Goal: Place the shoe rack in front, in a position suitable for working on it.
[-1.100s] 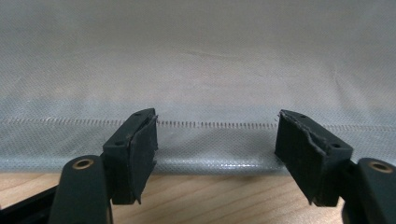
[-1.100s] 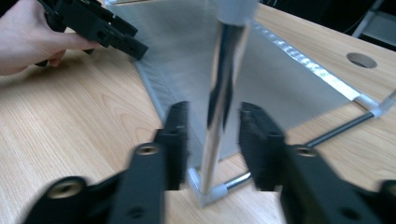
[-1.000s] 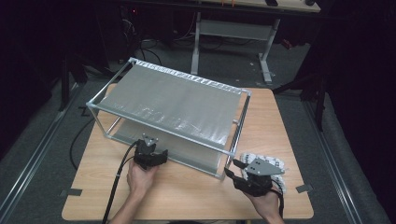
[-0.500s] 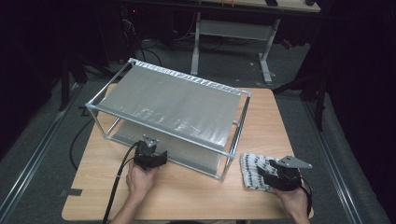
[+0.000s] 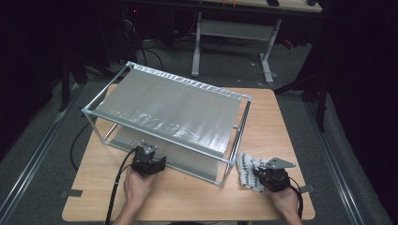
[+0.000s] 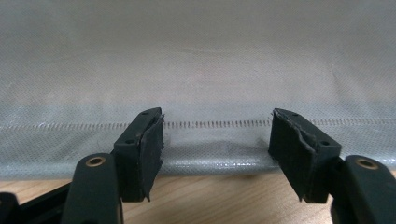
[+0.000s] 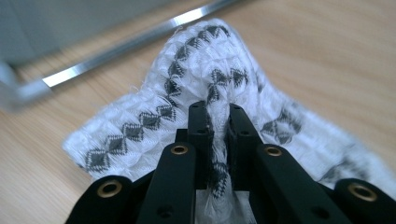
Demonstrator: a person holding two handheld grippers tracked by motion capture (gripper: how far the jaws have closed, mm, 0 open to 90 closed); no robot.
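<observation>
Cloth [image 7: 154,126]: white waffle weave with dark diamond rows, bunched on the surface near its front right corner, just beside the front right foot of the frame.
Right tongs [image 7: 218,126]: jaws have just been closing and now pinch a raised fold of the cloth between them; in the high view the right tongs [image 5: 261,176] sit on the near part of the cloth [image 5: 248,169].
Right hand [image 5: 284,202]: comes in from the front edge of the surface, behind the tongs.
Left tongs [image 6: 217,135]: jaws stand wide apart with nothing pressed between them, pointing at the lower hem of the grey sheet [image 6: 201,84]; they have just been closing a little.
Left hand [image 5: 138,185]: at the front edge, left of the middle, holding the left tongs [image 5: 149,161] against the frame's near side.
Frame [image 5: 164,135]: metal rack standing across the middle of the surface [image 5: 197,197], the grey sheet [image 5: 173,105] stretched over its top and sloping.
Cable [image 5: 117,187]: trails from the left tongs over the front edge.
</observation>
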